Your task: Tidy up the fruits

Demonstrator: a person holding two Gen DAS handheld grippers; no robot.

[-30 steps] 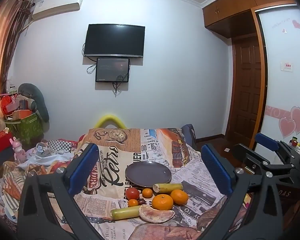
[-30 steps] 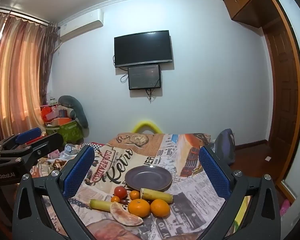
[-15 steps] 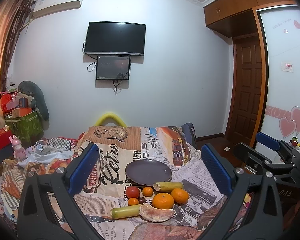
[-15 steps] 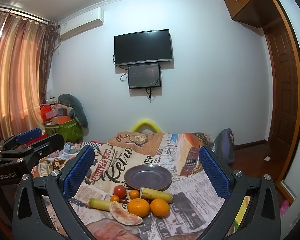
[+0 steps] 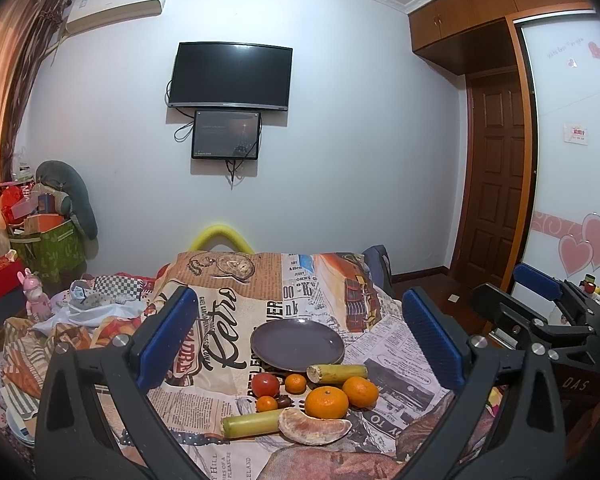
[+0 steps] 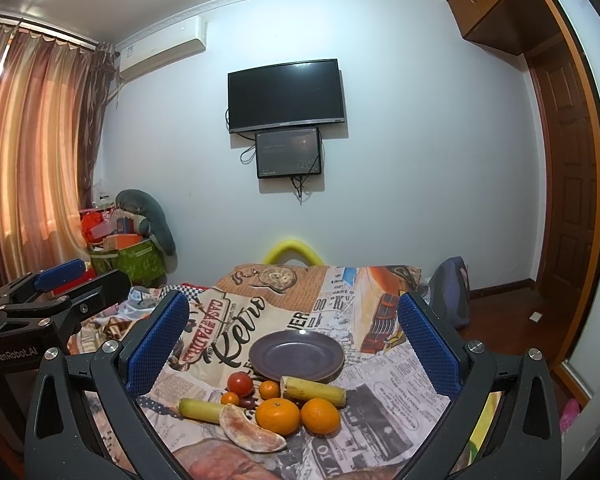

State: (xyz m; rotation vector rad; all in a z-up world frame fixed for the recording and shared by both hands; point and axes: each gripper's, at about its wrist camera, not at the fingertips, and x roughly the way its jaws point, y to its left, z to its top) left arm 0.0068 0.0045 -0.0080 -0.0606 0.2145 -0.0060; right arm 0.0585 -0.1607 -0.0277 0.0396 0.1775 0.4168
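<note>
Hardly anything is shifting since a second ago: both views are only drifting slightly, and the fruit is lying exactly where it was, so in my judgement no sorting has begun.

Low in the centre of both frames, the fruits are sitting loose on the printed cloth [image 5: 228,320]: two large oranges [image 5: 326,402] touching each other, a peeled pomelo segment [image 5: 315,431] nearest the camera, a red tomato [image 5: 265,384], two small tangerines [image 5: 295,383], a dark grape-like fruit [image 5: 284,401], and two sugarcane pieces [image 5: 337,373], one lying just in front of the plate.

Just above the cluster, the grey plate [image 5: 298,345] is holding nothing.

Framing the fruit, the left gripper [image 5: 298,336] and the right gripper [image 6: 292,340] are both hanging spread wide and carrying nothing, well apart from the fruit. A TV [image 5: 230,76] is hanging on the wall, upper centre.
</note>
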